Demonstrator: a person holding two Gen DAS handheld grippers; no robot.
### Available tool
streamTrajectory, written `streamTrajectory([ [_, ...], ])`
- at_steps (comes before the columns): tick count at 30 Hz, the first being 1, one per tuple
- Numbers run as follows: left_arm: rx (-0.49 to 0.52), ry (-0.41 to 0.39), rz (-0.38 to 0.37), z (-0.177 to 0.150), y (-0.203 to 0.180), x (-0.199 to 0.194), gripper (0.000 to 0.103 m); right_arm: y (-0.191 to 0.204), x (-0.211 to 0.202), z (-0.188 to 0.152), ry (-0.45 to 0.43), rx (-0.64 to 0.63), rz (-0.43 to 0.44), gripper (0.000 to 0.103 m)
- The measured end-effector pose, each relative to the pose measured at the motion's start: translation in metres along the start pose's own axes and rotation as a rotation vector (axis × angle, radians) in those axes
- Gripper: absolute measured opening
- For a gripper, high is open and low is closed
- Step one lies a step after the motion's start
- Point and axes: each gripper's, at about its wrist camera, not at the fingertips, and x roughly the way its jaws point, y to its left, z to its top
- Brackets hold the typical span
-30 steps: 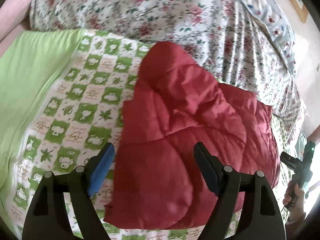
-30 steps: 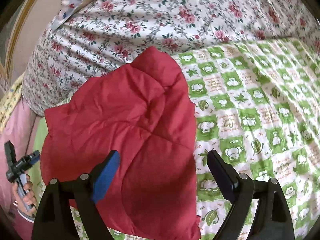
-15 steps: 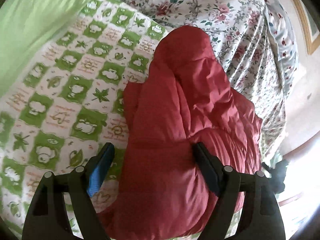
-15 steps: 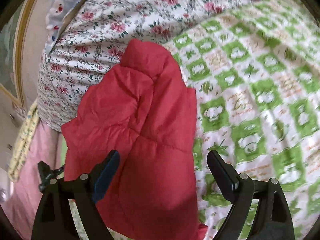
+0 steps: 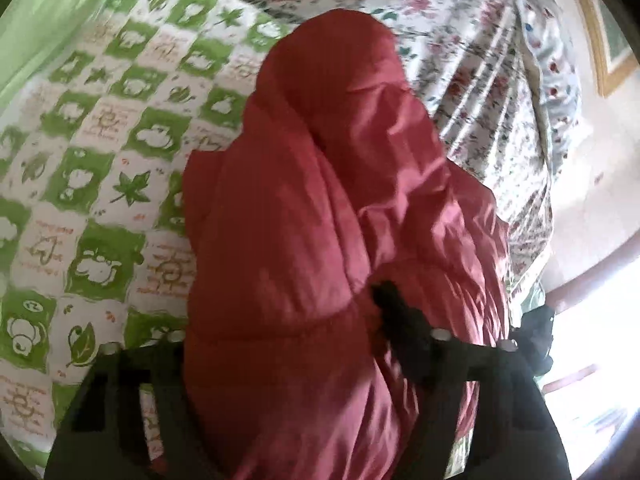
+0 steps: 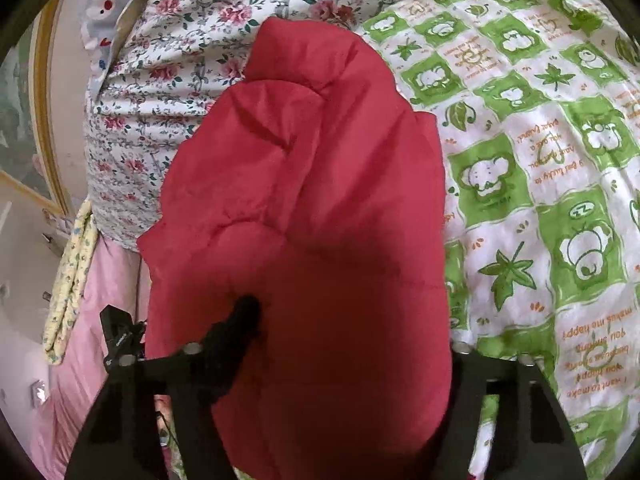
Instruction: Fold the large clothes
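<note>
Red jacket (image 5: 320, 240) lies bunched on the bed, on the green-checked quilt (image 5: 100, 200); its far end, at 12 o'clock, reaches the floral duvet (image 5: 460, 60).

Left hand-held gripper (image 5: 280, 328): jaws have just been closing, now about half open, with the jacket's near edge between them. Right finger (image 5: 400, 320) presses into the padded fabric at 4 o'clock of the jacket. Left finger is hidden behind the fabric's left edge, so pad contact on that side can't be confirmed; fabric bulges between the two, reads as a grip on the jacket. View is motion-blurred.

Right hand-held gripper (image 6: 352, 332): jaws have also just been closing, roughly half open, jacket (image 6: 312, 200) between them. Left finger (image 6: 236, 328) digs into the fabric at 8 o'clock of the jacket. Right finger is covered by the jacket's right edge, where jacket meets quilt (image 6: 540, 160). Fabric fills the gap fully, so it reads as gripping the jacket.

In the right view the left hand-held gripper (image 6: 120, 336) shows at 8 o'clock, just beside the jacket's left edge, over a pink sheet (image 6: 80, 380).
</note>
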Motion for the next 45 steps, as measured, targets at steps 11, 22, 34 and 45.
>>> streamTrajectory([
  [11,0.089,-0.053,-0.014,-0.024,-0.028,-0.062,0.036,0.033,-0.046,-0.029,0.000,-0.044,0.043,0.036],
  [22,0.123,-0.036,-0.037,-0.121,-0.034,-0.143,0.036,0.050,-0.114,-0.140,0.034,-0.069,0.094,0.035],
  [34,0.074,-0.039,-0.003,-0.177,-0.013,-0.161,0.036,0.029,-0.122,-0.191,0.024,-0.009,0.092,0.038],
  [45,0.048,-0.044,0.122,-0.181,0.009,-0.130,0.050,0.008,-0.108,-0.191,0.007,0.027,0.032,0.056],
])
